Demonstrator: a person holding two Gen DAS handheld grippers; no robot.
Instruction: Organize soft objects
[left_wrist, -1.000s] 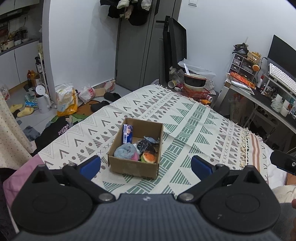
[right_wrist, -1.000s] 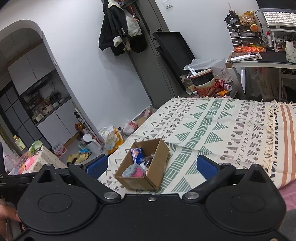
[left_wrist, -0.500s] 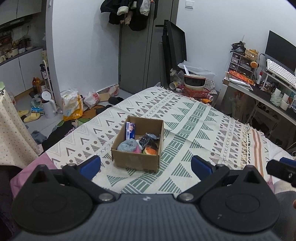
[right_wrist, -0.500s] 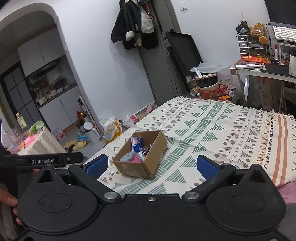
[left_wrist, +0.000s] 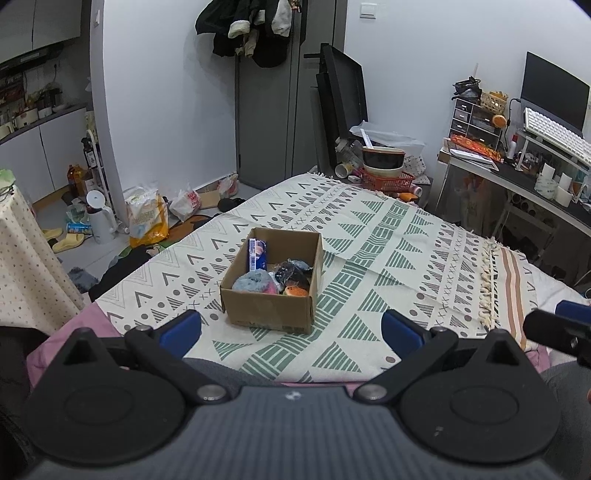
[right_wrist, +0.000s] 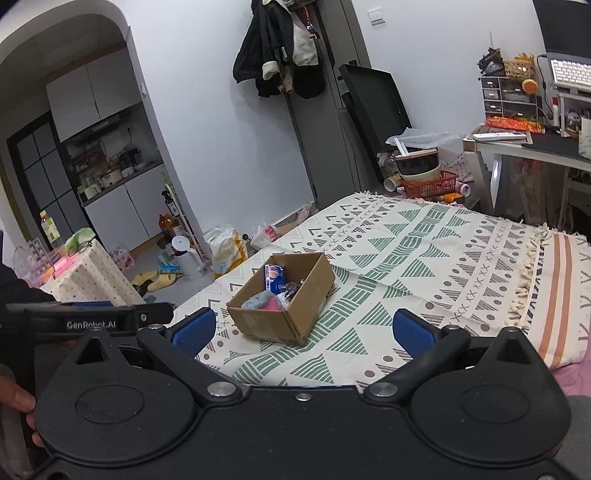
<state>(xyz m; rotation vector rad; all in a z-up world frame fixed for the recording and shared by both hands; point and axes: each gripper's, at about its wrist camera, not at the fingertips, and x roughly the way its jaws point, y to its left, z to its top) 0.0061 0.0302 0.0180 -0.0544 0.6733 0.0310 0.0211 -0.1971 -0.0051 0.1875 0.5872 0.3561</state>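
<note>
A small cardboard box sits on the patterned bedspread. Inside lie a fluffy blue-and-pink soft toy, a dark wrapped item, an orange round toy and an upright blue-and-white packet. My left gripper hangs open in front of the box, nothing between its blue fingers. My right gripper is open too, held back from the box's near corner. In the right wrist view, the left gripper's body shows at the left edge.
The bed's near edge shows a pink sheet. Bags, slippers and a white kettle litter the floor to the left. A desk with keyboard and monitor stands right; a red basket with bowls sits beyond the bed's far end.
Both grippers have drawn back and risen from the box, which now looks smaller and farther. Both stay open; the box's contents have not shifted.
</note>
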